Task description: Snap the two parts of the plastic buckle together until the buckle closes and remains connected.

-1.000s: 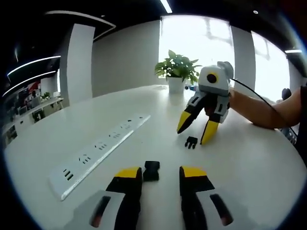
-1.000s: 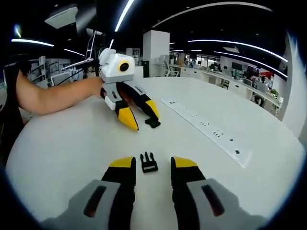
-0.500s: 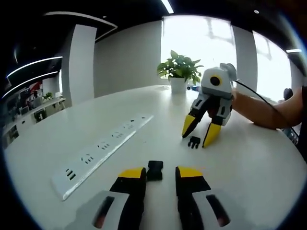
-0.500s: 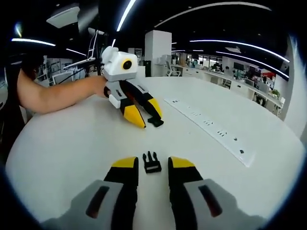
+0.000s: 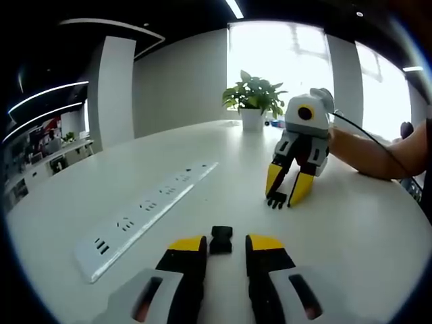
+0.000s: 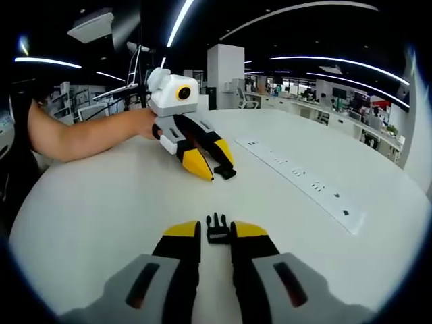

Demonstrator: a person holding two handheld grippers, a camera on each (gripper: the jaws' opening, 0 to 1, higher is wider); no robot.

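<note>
Two black buckle parts lie apart on the white table [image 5: 358,256]. The socket part [image 5: 221,239] rests between the yellow tips of my left gripper [image 5: 225,244], whose jaws stand a little wider than it. From the right gripper view, the left gripper [image 6: 217,169] reaches down around that socket part [image 6: 225,173]. The pronged part [image 6: 217,229] lies between the tips of my right gripper [image 6: 216,233], with only slim gaps on each side. Seen from the left gripper view, the right gripper [image 5: 285,198] straddles the pronged part [image 5: 275,200].
A long white power strip [image 5: 145,212] runs along the table beside the left gripper, and it also appears in the right gripper view [image 6: 304,185]. A potted plant [image 5: 253,101] stands at the far edge. A person's forearm [image 6: 81,135] holds the left gripper.
Both grippers have narrowed their jaws around their buckle parts and moved a little closer to each other. The buckle parts have stayed on the table.
</note>
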